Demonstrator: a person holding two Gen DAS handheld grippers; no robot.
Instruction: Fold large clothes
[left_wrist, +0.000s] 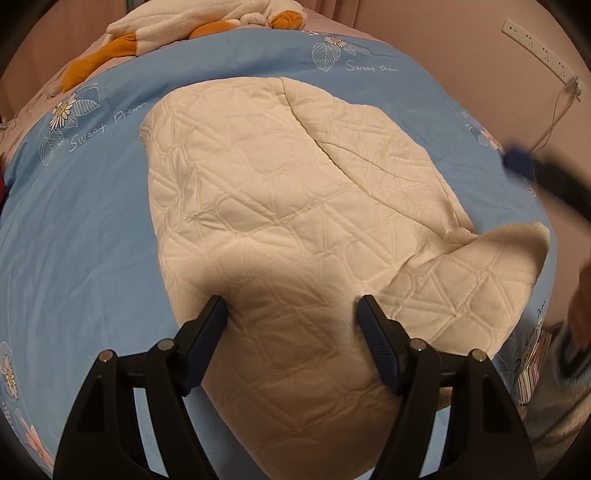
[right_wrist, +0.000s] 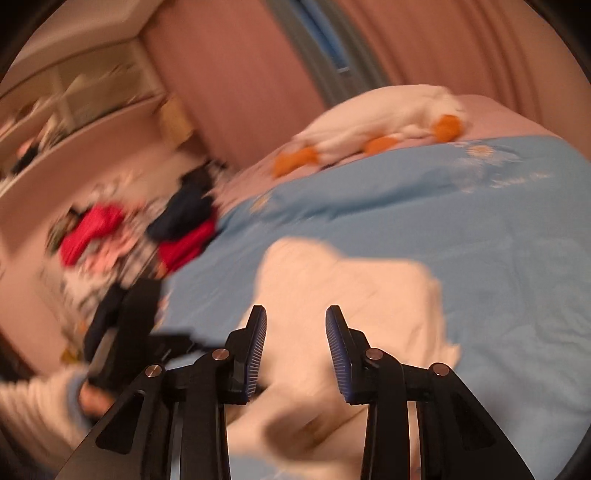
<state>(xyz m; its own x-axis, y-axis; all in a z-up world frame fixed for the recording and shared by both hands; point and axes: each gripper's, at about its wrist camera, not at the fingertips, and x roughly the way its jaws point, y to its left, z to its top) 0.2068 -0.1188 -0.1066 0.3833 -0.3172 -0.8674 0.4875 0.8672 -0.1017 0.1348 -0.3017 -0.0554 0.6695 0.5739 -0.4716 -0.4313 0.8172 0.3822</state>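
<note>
- A cream quilted garment (left_wrist: 280, 206) lies spread on the blue bedspread (left_wrist: 74, 229) of the bed, roughly in the middle, with one flap folded over near the bed's right edge.
- The left gripper (left_wrist: 291, 310) points down at the garment's near part; its fingers (left_wrist: 373, 332) stand wide apart with the tips pressed into the quilting, a broad span of cloth between them (whether they actually pinch it I cannot tell).
- The right gripper (right_wrist: 295, 325) is blurred; its fingers (right_wrist: 338, 343) are parted and nothing is grasped between them, the garment lying below.
- In the left wrist view the right gripper shows as a dark blur near the bed's right edge.
- A white and orange plush toy (left_wrist: 192, 22) rests at the far end of the bed.
- Red and dark clothes (right_wrist: 184, 236) are piled beside the bed's left side.
- A sleeve (right_wrist: 33, 402) shows behind the left gripper.
</note>
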